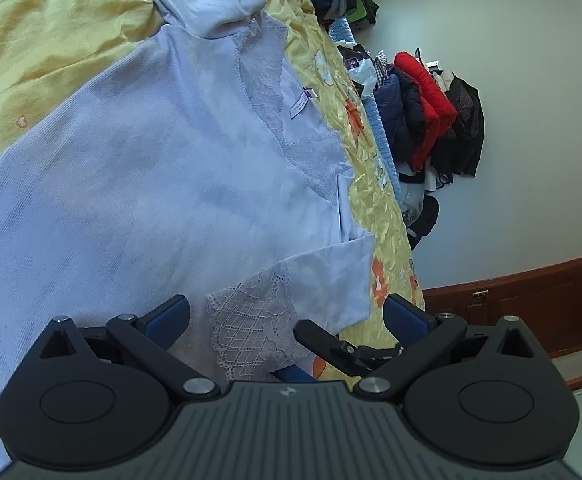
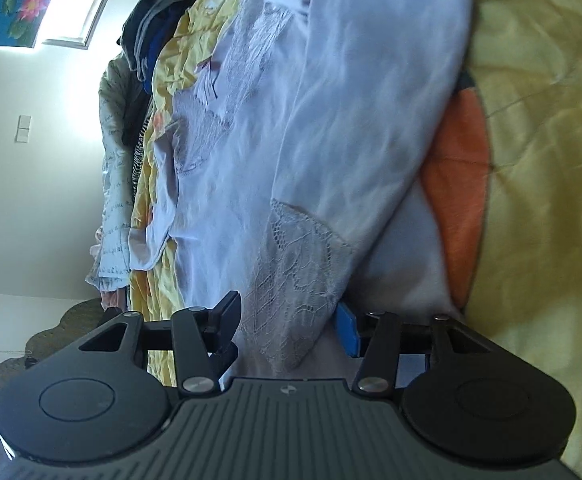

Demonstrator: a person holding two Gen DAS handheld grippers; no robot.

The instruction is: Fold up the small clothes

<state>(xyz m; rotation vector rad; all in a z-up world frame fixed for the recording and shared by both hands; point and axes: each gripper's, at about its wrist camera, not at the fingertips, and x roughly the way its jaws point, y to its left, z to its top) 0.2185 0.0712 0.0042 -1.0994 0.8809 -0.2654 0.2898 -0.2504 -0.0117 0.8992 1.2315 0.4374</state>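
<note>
Top (image 1: 151,152), pale lilac with lace cuffs, is spread flat on the yellow quilt (image 1: 31,40). Left gripper (image 1: 287,316) is held wide open around one lace cuff (image 1: 247,328), nothing pinched. Right gripper (image 2: 289,320) is seen half open, other cuff (image 2: 291,280) between the jaws; a grip can't be told.

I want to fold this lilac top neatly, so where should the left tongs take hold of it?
Grip the lace sleeve cuff of the lilac top, coming in from its open end: it lies flat on the yellow bedspread, between the left tongs.

Pale lilac top (image 1: 151,168) with grey lace trim; yellow bedspread (image 1: 51,40) with orange blotches; red jacket (image 1: 423,92).
</note>
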